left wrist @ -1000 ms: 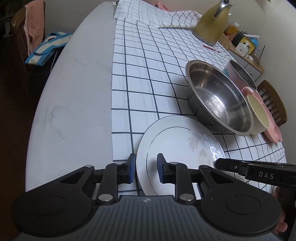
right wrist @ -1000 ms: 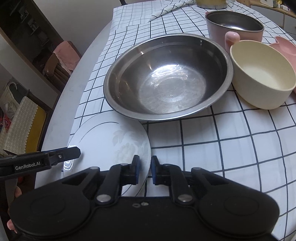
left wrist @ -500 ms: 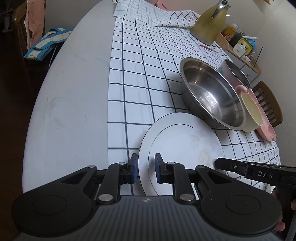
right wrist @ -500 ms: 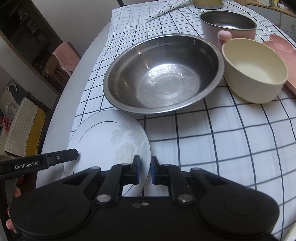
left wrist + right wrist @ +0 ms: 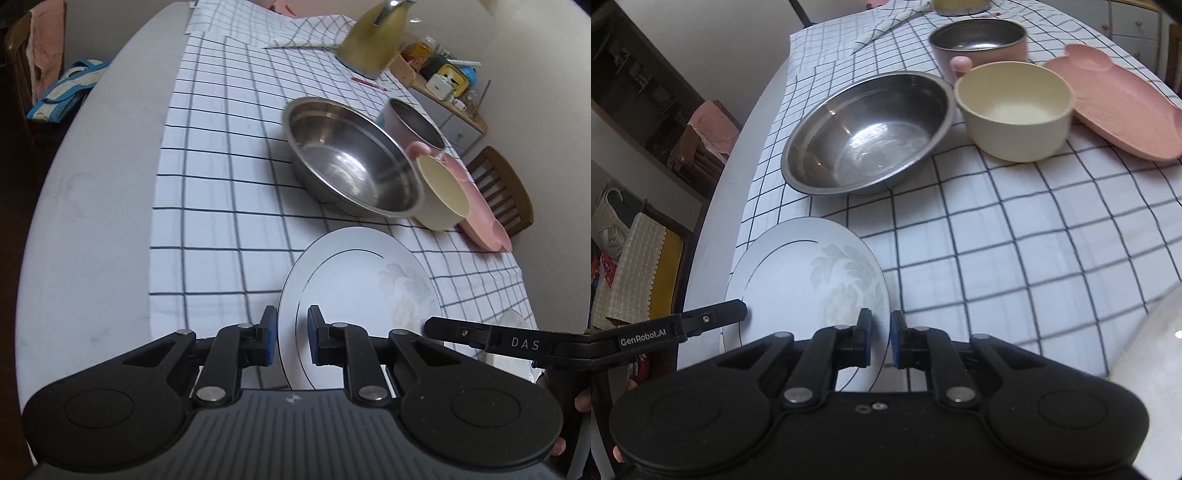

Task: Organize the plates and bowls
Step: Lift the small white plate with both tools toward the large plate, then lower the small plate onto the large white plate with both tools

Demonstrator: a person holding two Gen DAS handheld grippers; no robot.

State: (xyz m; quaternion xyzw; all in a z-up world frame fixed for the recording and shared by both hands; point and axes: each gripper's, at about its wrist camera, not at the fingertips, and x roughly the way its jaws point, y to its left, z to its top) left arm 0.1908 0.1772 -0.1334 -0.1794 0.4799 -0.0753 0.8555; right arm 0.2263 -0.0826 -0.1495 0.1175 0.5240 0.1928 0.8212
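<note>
White plate (image 5: 354,291) with a thin dark ring and pale floral print, held at the near end of the checked cloth (image 5: 229,155) that covers part of the counter (image 5: 92,177). Left claw (image 5: 291,338): narrow, blue pads on either side of the plate's left rim. Right claw (image 5: 880,341): narrow, pads closed on the plate's right rim. Whether the plate rests on the cloth or is raised off it cannot be told.

Landmark: steel bowl (image 5: 868,134), wide and shallow, just beyond the plate, apart from it. To the right of the steel bowl, touching or nearly touching its rim, a cream bowl (image 5: 1015,110). Behind the cream bowl, a pink cup with a steel lining (image 5: 979,40). Right of the cream bowl, just beside it, a pink flat plate with an ear-shaped lobe (image 5: 1119,99). Far beyond the steel bowl, an olive kettle (image 5: 373,40) at the back end of the cloth. A wooden chair (image 5: 502,188) stands past the counter's edge on the pink plate's side
</note>
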